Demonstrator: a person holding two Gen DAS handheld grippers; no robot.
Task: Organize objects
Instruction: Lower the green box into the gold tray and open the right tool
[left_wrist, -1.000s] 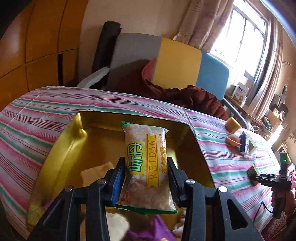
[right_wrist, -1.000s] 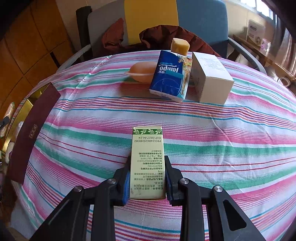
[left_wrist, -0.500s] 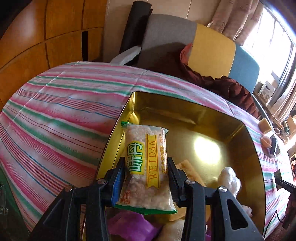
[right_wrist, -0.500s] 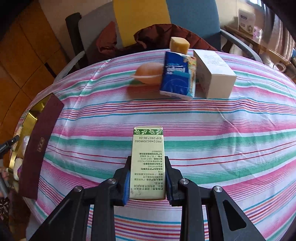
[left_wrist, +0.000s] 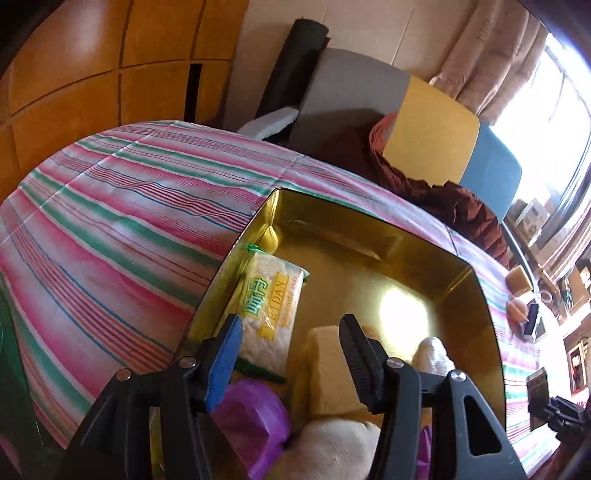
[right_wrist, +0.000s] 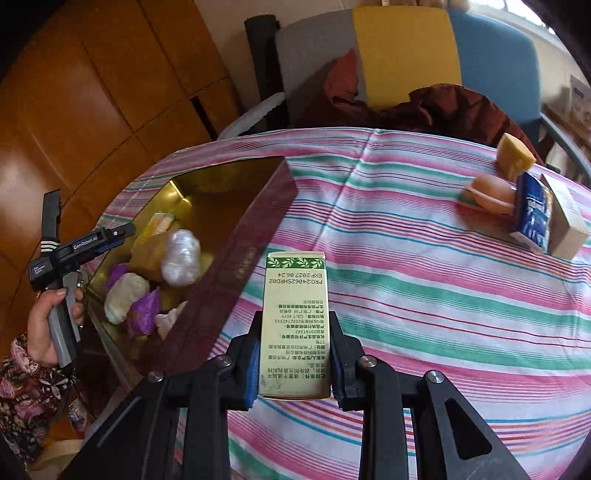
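A striped pink, green and white tablecloth (right_wrist: 424, 280) fills most of the right wrist view. On it, at centre left of that view, sits a big gold-lined tin box (right_wrist: 236, 229) with a dark maroon outer wall; in the left wrist view its gold rim (left_wrist: 369, 214) spans the middle of the frame. Inside the tin lie a clear snack packet (left_wrist: 271, 310) printed with green Chinese characters and a yellow band whose visible letters read "DAN", resting against the left wall, then a tan sponge-like block (left_wrist: 325, 373), a purple wrapped piece (left_wrist: 255, 417), a cream wrapped lump (left_wrist: 332, 450) and a white crinkled bundle (right_wrist: 181, 258).

The left gripper (left_wrist: 291, 354) hangs over the near end of the tin with its fingers spread and nothing between them; the snack packet lies below, just beside the blue-padded left finger. Seen from the right wrist view, its body at the far left reads "GenRobot.AI".

The right gripper (right_wrist: 293, 354) at bottom centre pinches a pale green carton (right_wrist: 293, 325) above the cloth, beside the tin's maroon wall. The carton's print reads upside down: "PRO:240625HR002", "EXP:2027.06.24".

At the upper right of that view stand a white carton (right_wrist: 565, 225), a blue tissue pack (right_wrist: 532, 218) with lettering too tilted to read, a peach oval item (right_wrist: 487, 192) and a yellow sponge (right_wrist: 513, 155), clustered together.
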